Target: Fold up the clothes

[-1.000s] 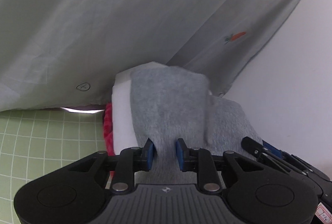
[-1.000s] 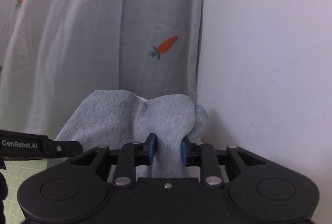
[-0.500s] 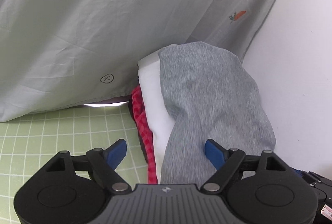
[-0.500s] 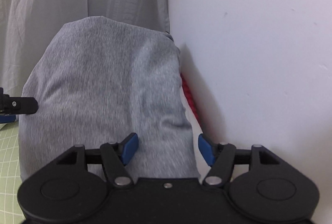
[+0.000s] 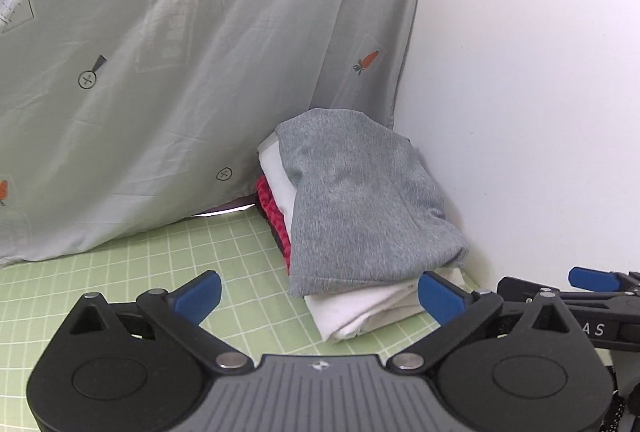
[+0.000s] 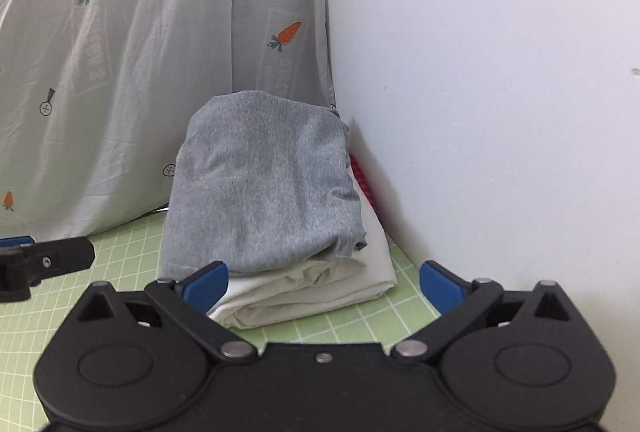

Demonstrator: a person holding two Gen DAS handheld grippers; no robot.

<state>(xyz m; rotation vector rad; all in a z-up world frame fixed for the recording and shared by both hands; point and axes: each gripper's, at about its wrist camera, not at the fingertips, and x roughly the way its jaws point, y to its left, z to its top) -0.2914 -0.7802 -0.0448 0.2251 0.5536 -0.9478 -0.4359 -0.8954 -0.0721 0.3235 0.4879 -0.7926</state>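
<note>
both tongs, left (image 5: pixel 318 294) and right (image 6: pixel 322 282), were opening wide, nothing between them; the grey garment (image 6: pixel 264 187) sat on the white one (image 6: pixel 312 292), stacked in the table (image 5: pixel 120 272) corner; best to back off level, clear of the edges

You had a soft, heathered grey knit garment (image 6: pixel 268 183) lying matt over smooth white folded cloth (image 6: pixel 320 292) and a red checked fabric (image 5: pixel 276 216). The green gridded cutting mat (image 5: pixel 120 272) looked smooth and dull. Behind hung thin, creased carrot-print sheeting (image 5: pixel 200 71); beside it, a matt painted wall (image 6: pixel 480 111).
</note>
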